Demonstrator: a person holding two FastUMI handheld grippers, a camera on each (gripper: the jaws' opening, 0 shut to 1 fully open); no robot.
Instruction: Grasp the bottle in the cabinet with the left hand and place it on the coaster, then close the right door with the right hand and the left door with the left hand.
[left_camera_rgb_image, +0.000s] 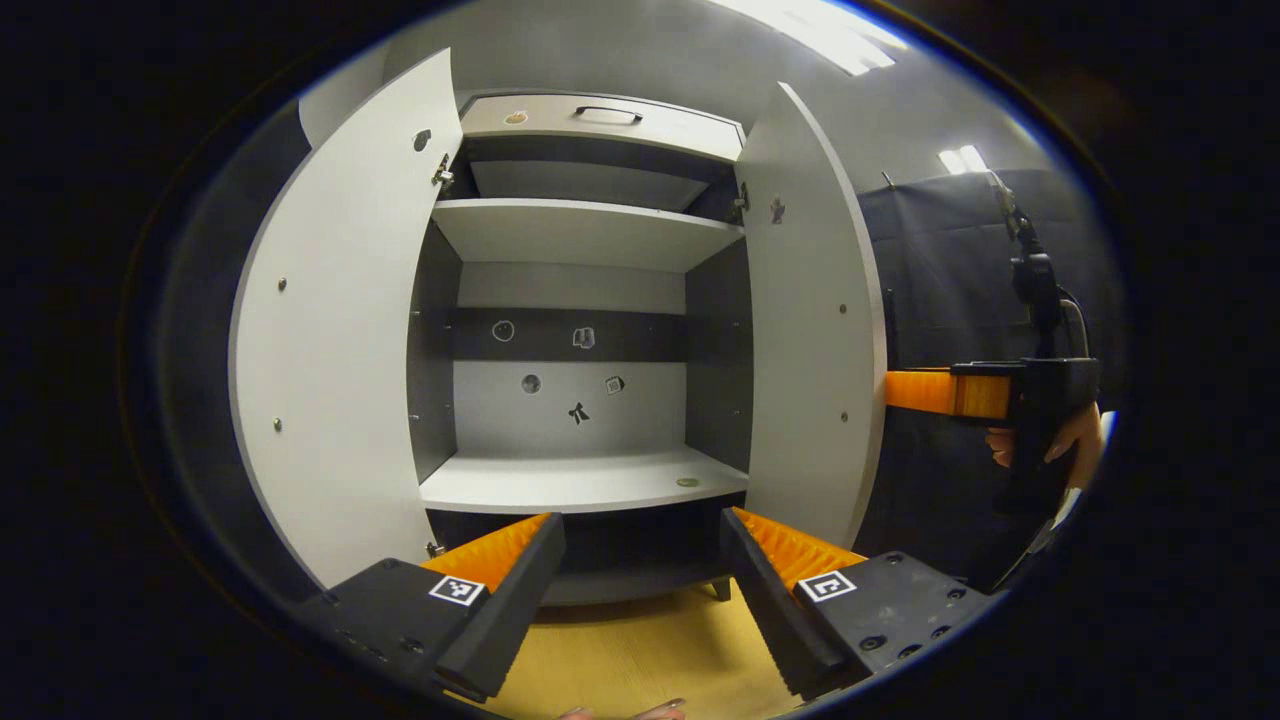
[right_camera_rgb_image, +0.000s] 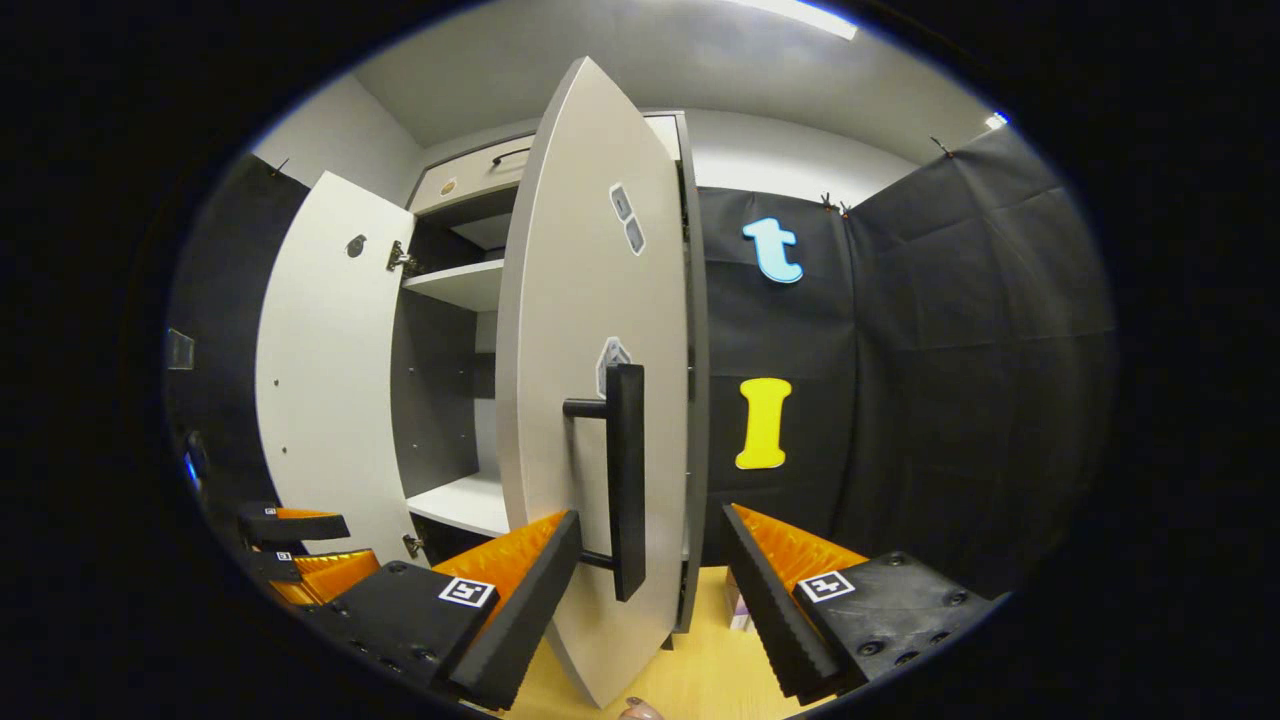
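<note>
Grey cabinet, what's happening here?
A person holds a tool in each hand before the grey two-door cabinet. Both doors stand open; the shelves in view hold no bottle. The right tool, open, is at the right door's black bar handle, not gripping. The left tool is open, facing the shelves.

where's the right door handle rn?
In the right gripper view the handle stands upright on the outer face of the half-open right door, just ahead of the open right claw, between its fingers and nearer the left one.
</note>
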